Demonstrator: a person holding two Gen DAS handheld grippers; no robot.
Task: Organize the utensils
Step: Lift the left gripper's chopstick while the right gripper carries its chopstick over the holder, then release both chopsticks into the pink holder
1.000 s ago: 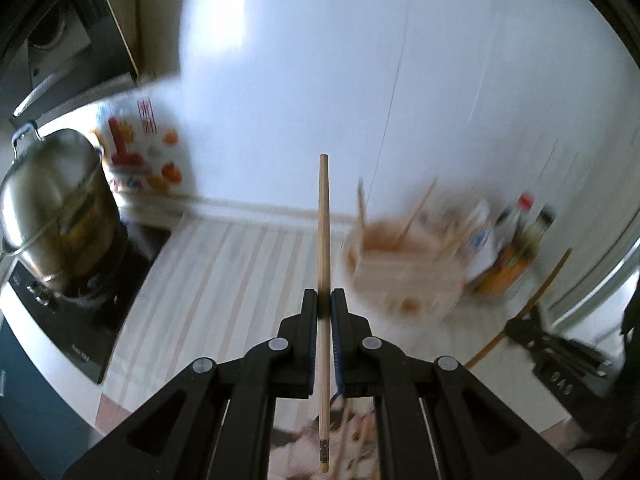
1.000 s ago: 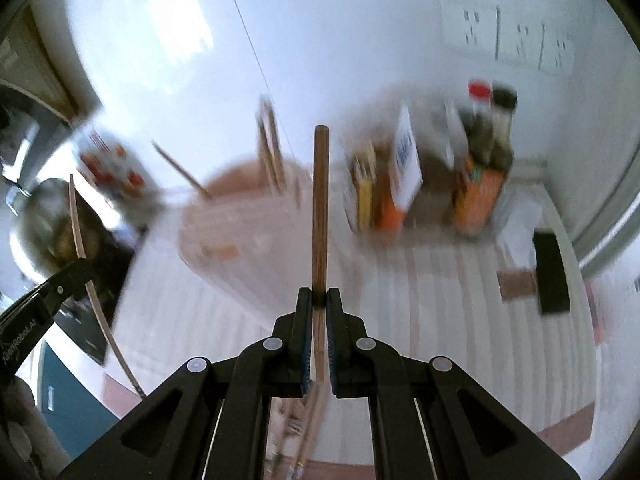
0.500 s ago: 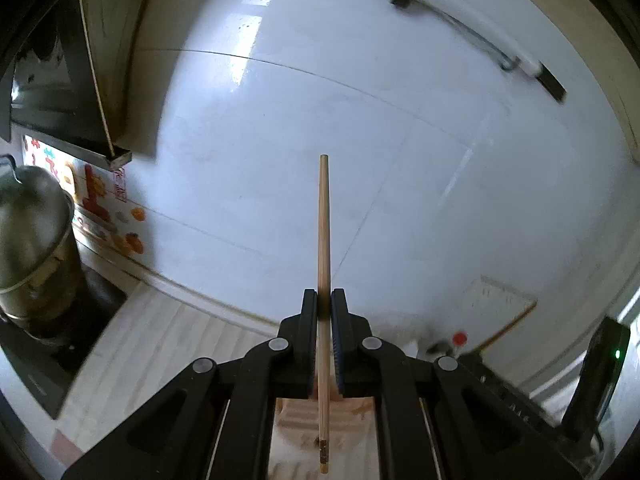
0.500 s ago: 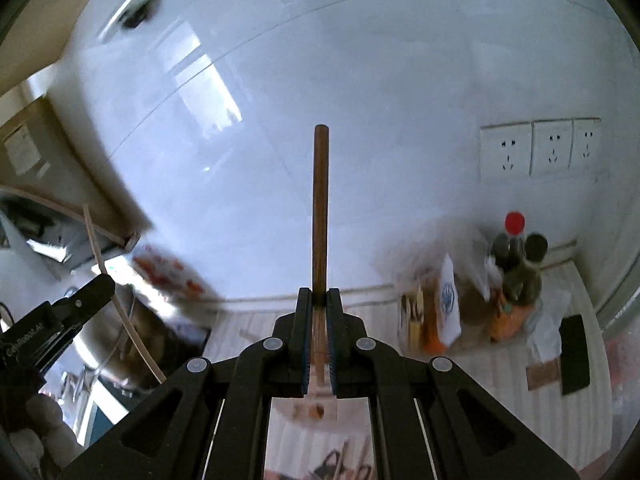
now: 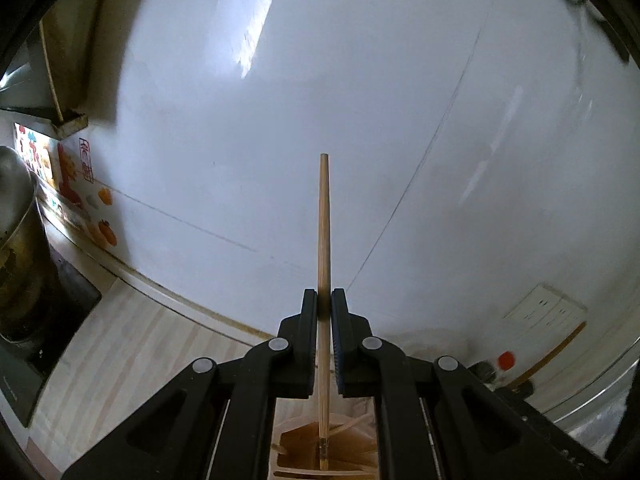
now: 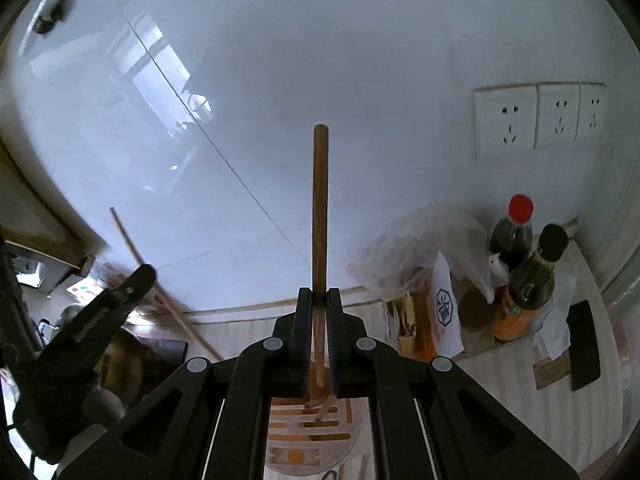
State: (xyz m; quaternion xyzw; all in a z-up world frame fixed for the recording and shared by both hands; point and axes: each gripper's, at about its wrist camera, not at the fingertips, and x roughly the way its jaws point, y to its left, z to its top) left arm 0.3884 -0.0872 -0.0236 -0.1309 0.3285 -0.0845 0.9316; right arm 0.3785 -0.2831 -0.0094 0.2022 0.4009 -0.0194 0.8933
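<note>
My left gripper [image 5: 324, 300] is shut on a pale wooden chopstick [image 5: 323, 220] held upright, its lower end over the wooden utensil holder [image 5: 304, 444] just below the jaws. My right gripper [image 6: 319, 300] is shut on a darker wooden utensil handle [image 6: 320, 200], also upright, above the slatted wooden holder [image 6: 308, 436]. The left gripper [image 6: 100, 312] with its chopstick [image 6: 132, 244] shows at the left of the right wrist view. Loose sticks lie in the holder.
A white tiled wall fills both views. Sauce bottles [image 6: 516, 232], a plastic bag [image 6: 416, 248] and packets stand at the right by wall sockets [image 6: 536, 120]. A steel pot [image 5: 12, 216] sits on a black hob at the left. The counter [image 5: 120, 352] is pale striped wood.
Both grippers have tilted up from the counter towards the wall and come over the holder, which now sits right beneath the jaws. Each still grips its utensil.
</note>
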